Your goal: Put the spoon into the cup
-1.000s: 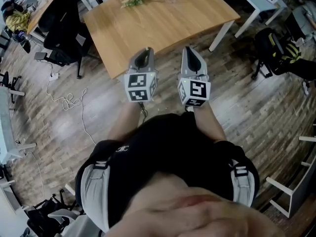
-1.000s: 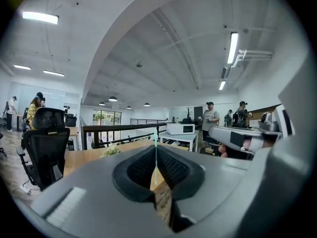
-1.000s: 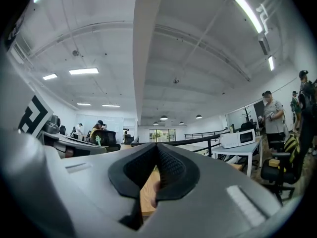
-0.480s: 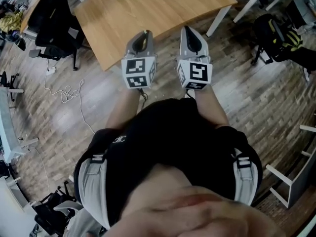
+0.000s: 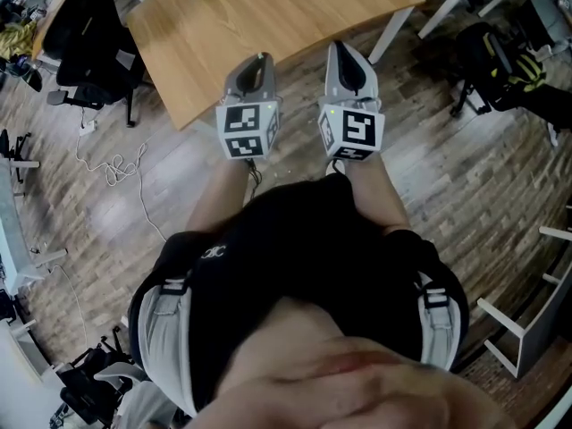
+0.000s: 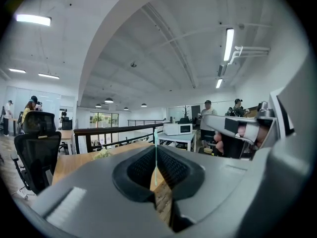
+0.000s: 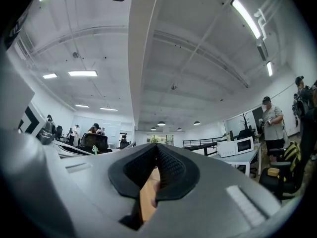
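My left fingers (image 6: pixel 136 170) and right fingers (image 7: pixel 173 168) are both clenched on nothing. No view shows me the spoon or cup; only the tabletop (image 5: pixel 277 25) lies ahead. I'd approach level, find the spoon, then open.
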The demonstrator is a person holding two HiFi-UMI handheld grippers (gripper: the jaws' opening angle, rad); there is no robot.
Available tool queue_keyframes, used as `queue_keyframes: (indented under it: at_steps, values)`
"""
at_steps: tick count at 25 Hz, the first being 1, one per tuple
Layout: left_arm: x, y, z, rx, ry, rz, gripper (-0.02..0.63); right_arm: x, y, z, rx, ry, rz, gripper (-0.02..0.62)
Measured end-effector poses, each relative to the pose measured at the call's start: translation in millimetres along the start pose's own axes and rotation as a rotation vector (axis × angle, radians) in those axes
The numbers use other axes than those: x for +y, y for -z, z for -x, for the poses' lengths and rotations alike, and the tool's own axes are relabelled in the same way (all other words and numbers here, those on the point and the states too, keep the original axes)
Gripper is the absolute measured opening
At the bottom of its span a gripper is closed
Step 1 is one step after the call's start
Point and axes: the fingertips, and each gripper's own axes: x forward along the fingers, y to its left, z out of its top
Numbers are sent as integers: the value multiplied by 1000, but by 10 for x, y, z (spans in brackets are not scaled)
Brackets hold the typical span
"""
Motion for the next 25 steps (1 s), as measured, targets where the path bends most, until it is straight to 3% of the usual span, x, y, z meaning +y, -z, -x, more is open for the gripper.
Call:
queue_keyframes:
  at_steps: [16, 25]
  values:
    - [-937, -371, -1327, -24, -58, 15, 18, -1402, 21, -517, 37, -143, 24, 0]
    - [-1147, -302, -1684, 17, -77, 22, 18, -1773, 120, -618, 49, -183, 0, 0]
